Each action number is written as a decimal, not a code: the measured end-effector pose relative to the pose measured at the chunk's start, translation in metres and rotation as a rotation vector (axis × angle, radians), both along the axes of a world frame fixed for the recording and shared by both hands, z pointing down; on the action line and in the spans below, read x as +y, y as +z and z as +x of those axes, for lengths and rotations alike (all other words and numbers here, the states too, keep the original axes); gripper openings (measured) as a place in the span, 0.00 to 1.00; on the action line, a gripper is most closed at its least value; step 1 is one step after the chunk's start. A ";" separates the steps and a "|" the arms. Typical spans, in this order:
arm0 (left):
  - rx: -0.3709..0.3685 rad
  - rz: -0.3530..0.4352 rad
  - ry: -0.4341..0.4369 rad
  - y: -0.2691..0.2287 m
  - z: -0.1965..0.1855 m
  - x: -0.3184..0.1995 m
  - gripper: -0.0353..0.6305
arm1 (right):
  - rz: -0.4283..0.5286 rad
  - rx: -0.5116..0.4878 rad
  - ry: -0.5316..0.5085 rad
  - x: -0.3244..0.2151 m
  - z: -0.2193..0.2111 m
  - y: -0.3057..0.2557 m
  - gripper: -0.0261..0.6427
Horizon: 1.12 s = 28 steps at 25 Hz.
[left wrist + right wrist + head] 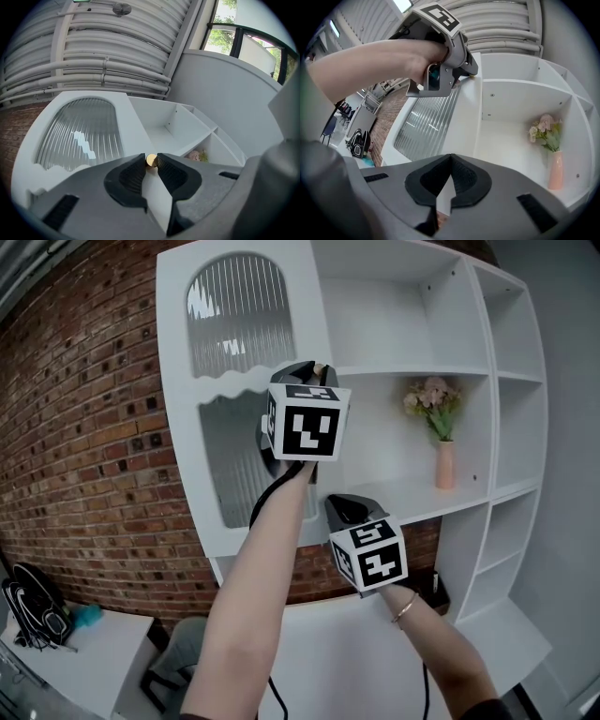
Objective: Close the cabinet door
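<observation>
Cabinet door (pixel 246 390) open, handle in my grip.
Head view: the door stands swung open at upper left, my left gripper (pixel 317 371) at its edge. Left gripper view: jaws pinch the small gold knob (pixel 151 160), likely slippery; the stiff, glass-paned door should swing easily. Right gripper view: my right gripper (pixel 449 157) has its jaws together, empty.

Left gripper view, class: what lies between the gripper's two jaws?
The cabinet door's small gold knob, pinched by the left gripper; the left gripper view shows it.
</observation>
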<state>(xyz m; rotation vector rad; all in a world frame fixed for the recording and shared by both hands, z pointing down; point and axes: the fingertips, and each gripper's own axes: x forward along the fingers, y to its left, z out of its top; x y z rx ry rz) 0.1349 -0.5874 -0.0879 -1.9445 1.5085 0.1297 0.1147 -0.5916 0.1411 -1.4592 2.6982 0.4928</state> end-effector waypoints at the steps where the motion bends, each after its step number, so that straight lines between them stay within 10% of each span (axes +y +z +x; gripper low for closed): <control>1: -0.003 0.004 -0.003 0.000 0.000 0.000 0.17 | 0.004 0.000 0.004 0.000 0.000 -0.001 0.04; 15: -0.068 -0.014 -0.008 0.005 -0.002 0.008 0.16 | -0.035 -0.038 0.015 -0.002 -0.002 0.002 0.04; 28: 0.055 -0.031 0.124 0.035 -0.048 0.063 0.16 | -0.015 -0.076 0.021 0.038 0.003 -0.003 0.04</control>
